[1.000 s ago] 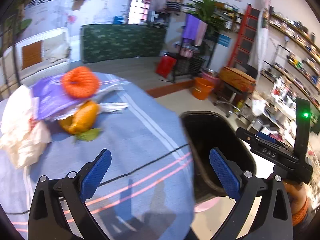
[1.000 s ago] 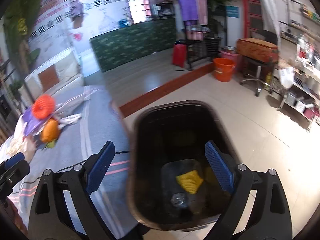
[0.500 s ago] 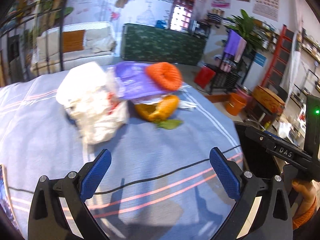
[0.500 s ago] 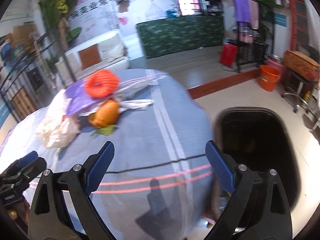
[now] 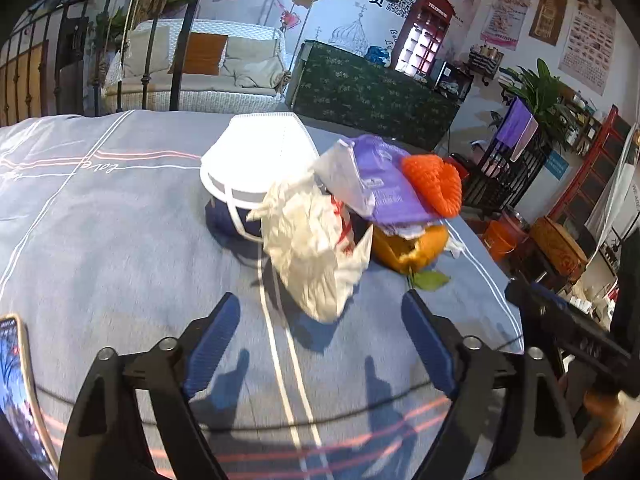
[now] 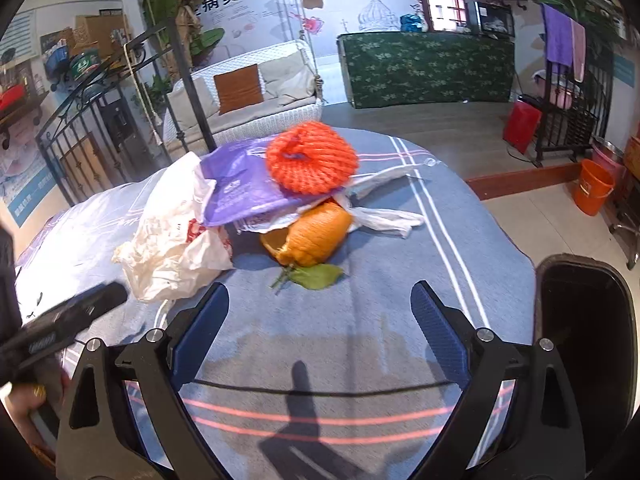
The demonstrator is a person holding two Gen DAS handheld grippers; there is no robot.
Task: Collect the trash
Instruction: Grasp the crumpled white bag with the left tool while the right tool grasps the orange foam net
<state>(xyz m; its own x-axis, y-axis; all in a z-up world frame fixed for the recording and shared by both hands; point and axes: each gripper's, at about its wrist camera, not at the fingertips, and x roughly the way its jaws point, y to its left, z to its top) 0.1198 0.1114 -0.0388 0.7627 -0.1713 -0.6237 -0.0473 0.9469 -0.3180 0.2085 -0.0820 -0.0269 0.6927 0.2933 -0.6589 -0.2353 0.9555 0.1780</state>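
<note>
We hold the left gripper and the right gripper with jaws spread wide, nothing between them, both above the blue striped bedcover. Ahead lies one trash pile: one crumpled white bag, one orange peel with one green leaf beside it, one purple packet and one orange foam net on top. One white mask sits behind the bag. One black bin stands at the bed's right edge. Beyond: one white sofa, one green counter.
</note>
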